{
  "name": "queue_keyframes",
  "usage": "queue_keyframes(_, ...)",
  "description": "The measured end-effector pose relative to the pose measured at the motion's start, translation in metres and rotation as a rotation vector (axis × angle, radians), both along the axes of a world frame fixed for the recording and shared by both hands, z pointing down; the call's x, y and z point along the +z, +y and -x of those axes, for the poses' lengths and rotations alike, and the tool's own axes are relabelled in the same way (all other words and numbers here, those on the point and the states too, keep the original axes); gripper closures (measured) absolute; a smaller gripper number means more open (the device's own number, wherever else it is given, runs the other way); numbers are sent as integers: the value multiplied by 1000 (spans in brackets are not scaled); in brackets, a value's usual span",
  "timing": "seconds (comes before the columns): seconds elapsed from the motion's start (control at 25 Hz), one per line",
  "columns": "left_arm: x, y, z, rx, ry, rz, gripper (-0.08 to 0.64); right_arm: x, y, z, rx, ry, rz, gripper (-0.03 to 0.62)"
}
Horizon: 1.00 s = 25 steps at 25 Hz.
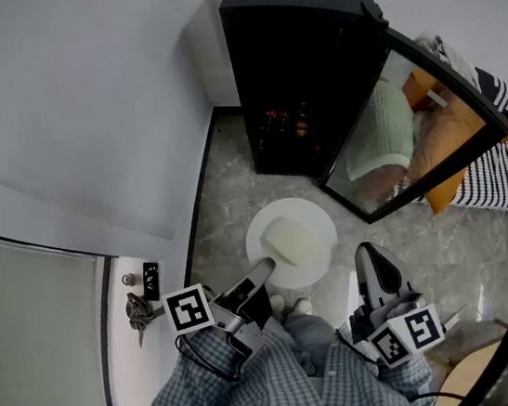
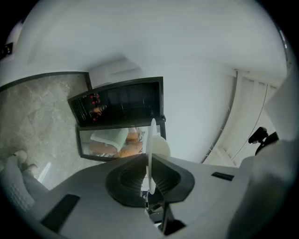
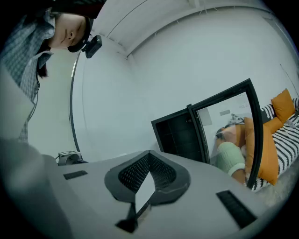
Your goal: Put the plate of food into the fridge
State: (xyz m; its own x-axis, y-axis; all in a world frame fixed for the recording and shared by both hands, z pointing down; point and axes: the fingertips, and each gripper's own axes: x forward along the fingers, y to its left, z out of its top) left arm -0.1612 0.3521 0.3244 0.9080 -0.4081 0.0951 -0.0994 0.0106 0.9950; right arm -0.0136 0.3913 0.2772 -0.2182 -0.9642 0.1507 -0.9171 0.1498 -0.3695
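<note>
No word, brand name or number is legible anywhere in this scene. The cube on the left gripper (image 1: 261,269) carries a black-and-white square marker (image 1: 188,309), and the cube on the right gripper (image 1: 373,260) shows two such markers (image 1: 422,327); these are patterns, not letters. Red lights (image 1: 282,120) glow inside the open black fridge (image 1: 302,40), too small and blurred to read as digits.

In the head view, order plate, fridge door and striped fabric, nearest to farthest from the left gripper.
1. The plate, clamped in the left gripper.
2. The fridge door, open, ahead right.
3. The striped fabric, far right, beyond the door.
</note>
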Motion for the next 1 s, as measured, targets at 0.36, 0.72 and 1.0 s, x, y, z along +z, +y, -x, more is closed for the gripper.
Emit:
queue_keyframes(0.36,-6,-9,-17,15,-15,-23,537,0,-7,-4,-4,3,10,586)
queue_keyframes(0.72,-6,-17,-16,-9,-8,-31,537,15,-13,1,-9,-208,123,584)
queue_keyframes(1.0,-6,-20,-19,-23,3,-28,537,28,-14,11,-32,-530,207,502)
